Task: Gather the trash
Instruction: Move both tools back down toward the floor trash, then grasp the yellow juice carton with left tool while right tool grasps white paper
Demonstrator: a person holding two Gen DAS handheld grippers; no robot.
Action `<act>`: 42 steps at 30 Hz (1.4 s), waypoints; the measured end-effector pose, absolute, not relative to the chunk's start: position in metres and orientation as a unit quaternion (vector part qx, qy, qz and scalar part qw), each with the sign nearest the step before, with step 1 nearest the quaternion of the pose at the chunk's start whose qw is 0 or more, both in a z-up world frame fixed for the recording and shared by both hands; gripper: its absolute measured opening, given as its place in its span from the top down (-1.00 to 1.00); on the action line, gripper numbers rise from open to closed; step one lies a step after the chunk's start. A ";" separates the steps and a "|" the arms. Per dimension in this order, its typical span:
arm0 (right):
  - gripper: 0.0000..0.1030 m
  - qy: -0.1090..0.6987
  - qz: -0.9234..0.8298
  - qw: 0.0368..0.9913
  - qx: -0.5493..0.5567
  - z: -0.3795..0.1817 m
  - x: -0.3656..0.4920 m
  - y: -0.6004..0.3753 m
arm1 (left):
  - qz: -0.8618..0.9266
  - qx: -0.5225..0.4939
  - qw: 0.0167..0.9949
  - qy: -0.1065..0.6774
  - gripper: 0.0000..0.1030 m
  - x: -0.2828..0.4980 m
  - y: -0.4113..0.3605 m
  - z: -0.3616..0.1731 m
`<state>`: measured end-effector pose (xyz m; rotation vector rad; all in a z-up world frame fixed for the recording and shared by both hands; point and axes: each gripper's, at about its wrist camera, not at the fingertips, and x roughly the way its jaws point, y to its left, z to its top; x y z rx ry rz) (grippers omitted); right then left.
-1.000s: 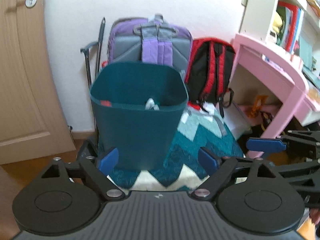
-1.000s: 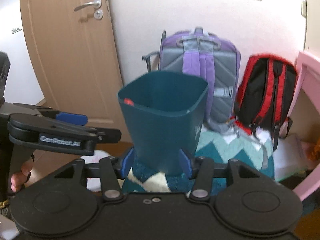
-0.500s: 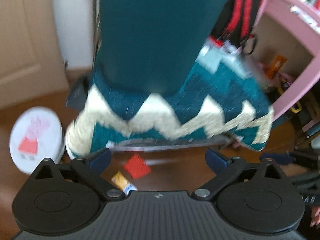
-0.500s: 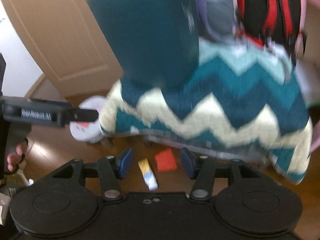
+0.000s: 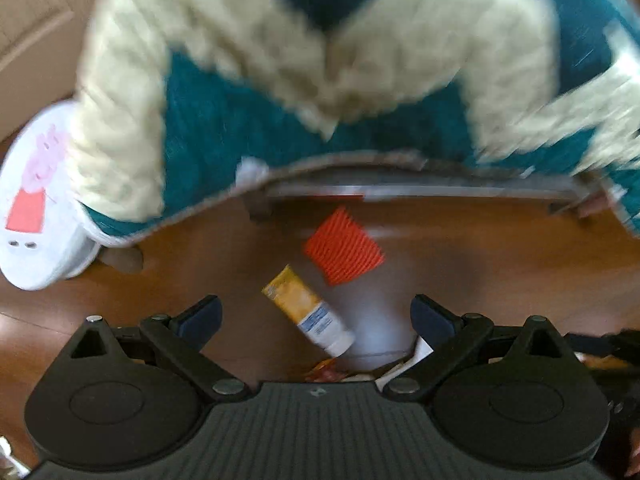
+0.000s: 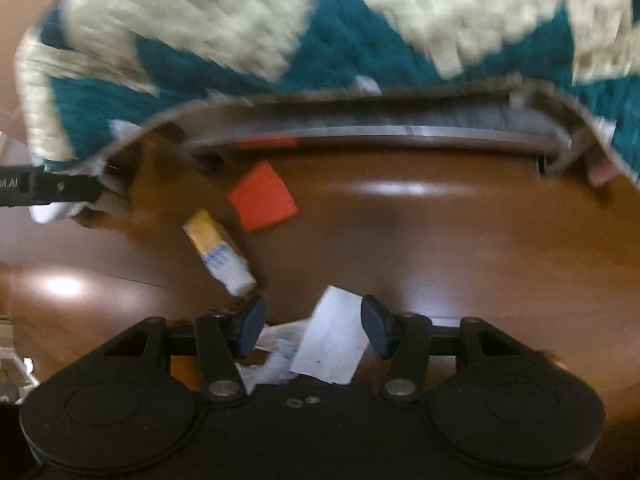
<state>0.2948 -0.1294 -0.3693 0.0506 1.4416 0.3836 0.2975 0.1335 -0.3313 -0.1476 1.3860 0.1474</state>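
Observation:
Trash lies on the brown wooden floor: a yellow-and-white tube point(image 5: 296, 296), a red ribbed square point(image 5: 344, 252) and a white paper scrap point(image 5: 422, 350). My left gripper point(image 5: 316, 314) points down over the tube, open wide, with the tube's white end between its fingers and untouched. In the right wrist view my right gripper point(image 6: 314, 324) is open above a white paper slip point(image 6: 332, 340) and crumpled wrappers point(image 6: 272, 356). The tube point(image 6: 218, 252) and the red square point(image 6: 262, 196) lie to its upper left. The picture is motion-blurred.
A teal-and-cream zigzag cover point(image 5: 320, 80) drapes over a low piece with a metal rail point(image 5: 400, 190) just behind the trash. A white round disc with a cartoon pig point(image 5: 36, 200) rests at the left. One finger of the left gripper point(image 6: 48, 190) reaches in at the left edge.
Both grippers have dropped and tipped downward, from facing the teal bin and backpacks to facing the floor trash. The left jaws have spread wider.

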 end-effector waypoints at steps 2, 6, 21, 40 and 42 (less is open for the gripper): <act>-0.03 0.671 0.158 0.723 0.037 -0.395 0.300 -0.133 | 0.075 -0.071 0.747 0.657 -0.96 0.302 0.138 -0.362; -0.03 0.696 0.128 0.703 0.072 -0.444 0.305 -0.140 | 0.088 -0.086 0.720 0.683 -0.96 0.308 0.145 -0.412; -0.03 0.741 0.067 0.658 0.116 -0.560 0.306 -0.137 | 0.114 -0.133 0.674 0.718 -0.96 0.317 0.149 -0.534; 0.00 0.705 0.031 0.708 -0.024 -0.575 0.294 -0.084 | 0.110 -0.156 0.652 0.733 -0.06 0.316 0.145 -0.578; 0.01 0.702 0.039 0.710 -0.029 -0.576 0.294 -0.083 | 0.106 -0.153 0.651 0.736 -0.01 0.317 0.146 -0.578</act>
